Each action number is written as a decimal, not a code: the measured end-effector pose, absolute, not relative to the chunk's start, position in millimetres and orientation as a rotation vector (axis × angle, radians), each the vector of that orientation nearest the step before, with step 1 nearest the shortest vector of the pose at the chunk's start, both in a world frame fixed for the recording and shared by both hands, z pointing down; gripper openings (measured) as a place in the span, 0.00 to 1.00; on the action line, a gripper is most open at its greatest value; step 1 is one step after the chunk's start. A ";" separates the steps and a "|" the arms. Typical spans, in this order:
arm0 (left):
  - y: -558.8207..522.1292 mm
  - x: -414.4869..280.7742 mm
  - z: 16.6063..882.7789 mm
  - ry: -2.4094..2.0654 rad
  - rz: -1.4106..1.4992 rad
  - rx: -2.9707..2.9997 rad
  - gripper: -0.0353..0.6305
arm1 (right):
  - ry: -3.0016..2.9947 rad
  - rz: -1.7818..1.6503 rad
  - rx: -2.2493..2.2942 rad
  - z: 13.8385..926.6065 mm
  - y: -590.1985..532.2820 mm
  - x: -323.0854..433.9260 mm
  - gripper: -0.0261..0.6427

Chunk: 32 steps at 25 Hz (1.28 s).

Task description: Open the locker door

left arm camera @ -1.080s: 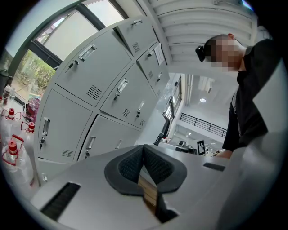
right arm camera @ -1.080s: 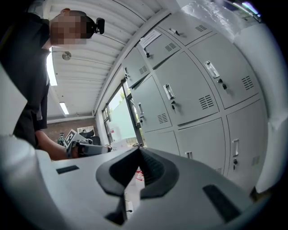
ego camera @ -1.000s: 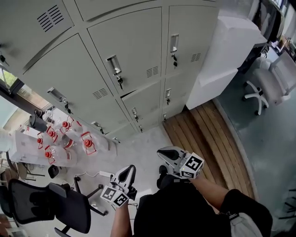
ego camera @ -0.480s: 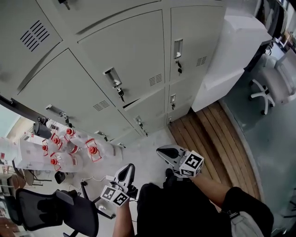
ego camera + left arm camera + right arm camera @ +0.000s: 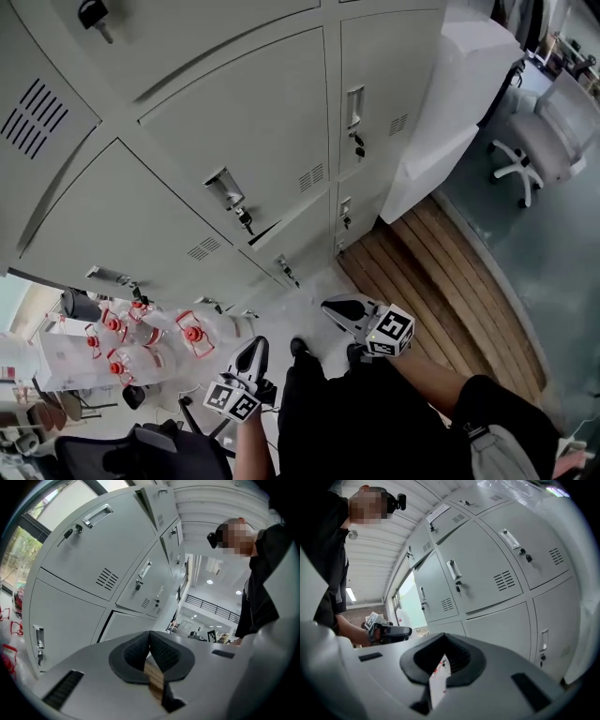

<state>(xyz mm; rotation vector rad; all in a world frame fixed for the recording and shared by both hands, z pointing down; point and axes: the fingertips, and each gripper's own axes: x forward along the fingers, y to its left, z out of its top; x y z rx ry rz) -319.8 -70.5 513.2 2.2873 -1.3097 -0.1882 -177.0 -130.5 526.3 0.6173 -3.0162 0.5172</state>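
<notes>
A bank of grey metal lockers (image 5: 253, 122) fills the upper left of the head view. Each door has a recessed handle (image 5: 225, 192) with a key (image 5: 246, 220) hanging below it. One lower door (image 5: 291, 234) shows a dark gap along its top edge. My left gripper (image 5: 253, 347) is held low near my body, shut and empty, well short of the lockers. My right gripper (image 5: 333, 307) is also low, shut with nothing in it. The left gripper view shows its jaws (image 5: 150, 639) closed and pointing at the lockers (image 5: 98, 555). In the right gripper view its jaws (image 5: 444, 641) are closed too, facing locker doors (image 5: 487, 569).
A table with several red-capped clear bottles (image 5: 141, 337) stands at the lower left, and a black office chair (image 5: 141, 459) is below it. A wooden slat platform (image 5: 441, 272) and a white cabinet (image 5: 450, 112) lie to the right of the lockers. A pale chair (image 5: 539, 141) stands at the far right.
The head view has shifted so that the lockers look closer and larger. Both grippers stay low near the body, shut, almost unmoved in the frame.
</notes>
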 end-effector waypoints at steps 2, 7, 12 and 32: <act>-84.5 -332.0 510.3 -1.279 -0.177 2.310 0.07 | -3.000 0.516 0.670 527.8 -141.3 -183.9 0.05; -114.4 -353.9 510.5 -1.190 -0.134 2.360 0.07 | -2.964 0.467 0.736 539.8 -165.3 -209.4 0.05; -131.7 -367.1 514.4 -1.115 -0.127 2.361 0.07 | -2.902 0.427 0.783 566.1 -186.8 -232.5 0.05; -136.7 -387.0 545.6 -0.909 0.079 2.362 0.07 | -2.770 0.528 0.816 677.6 -247.4 -294.9 0.23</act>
